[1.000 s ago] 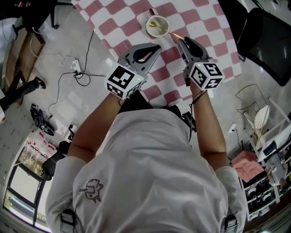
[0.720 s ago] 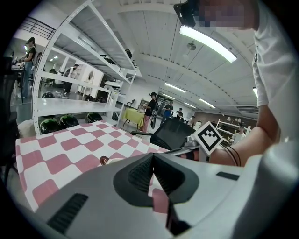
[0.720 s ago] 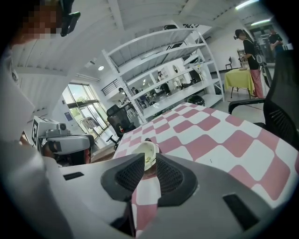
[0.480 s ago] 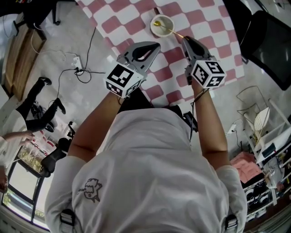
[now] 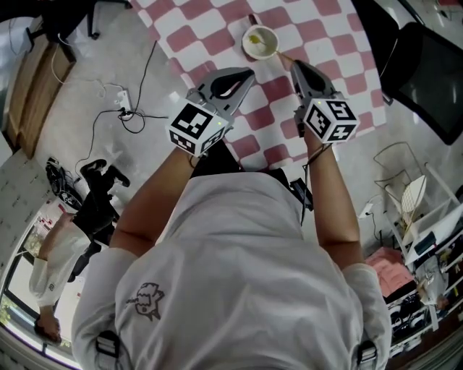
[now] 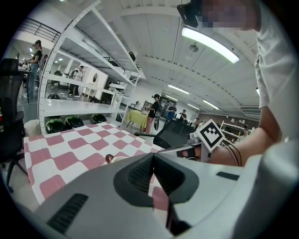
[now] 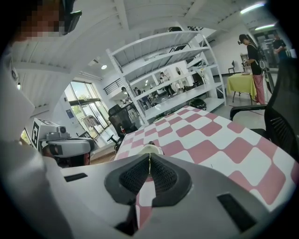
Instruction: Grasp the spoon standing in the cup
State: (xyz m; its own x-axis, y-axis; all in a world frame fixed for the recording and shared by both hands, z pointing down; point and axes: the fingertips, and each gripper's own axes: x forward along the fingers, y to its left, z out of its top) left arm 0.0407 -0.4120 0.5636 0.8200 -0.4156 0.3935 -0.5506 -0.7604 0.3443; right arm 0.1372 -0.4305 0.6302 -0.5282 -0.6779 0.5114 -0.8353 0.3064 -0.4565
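Right tongs [image 5: 294, 65] had edged closer to cup [image 5: 260, 42] over the last second; bystander on floor at left had shifted. Cup stood in from near edge of checkered desk [image 5: 210, 22], spoon [image 5: 281, 54] leaning out toward right tongs. Right tongs pressed together, tips at handle's end; grip on it unconfirmed. Left tongs [image 5: 249, 72] together, empty, over near edge. Best approach: pinch thin handle squarely, then lift along its lean without tipping cup.
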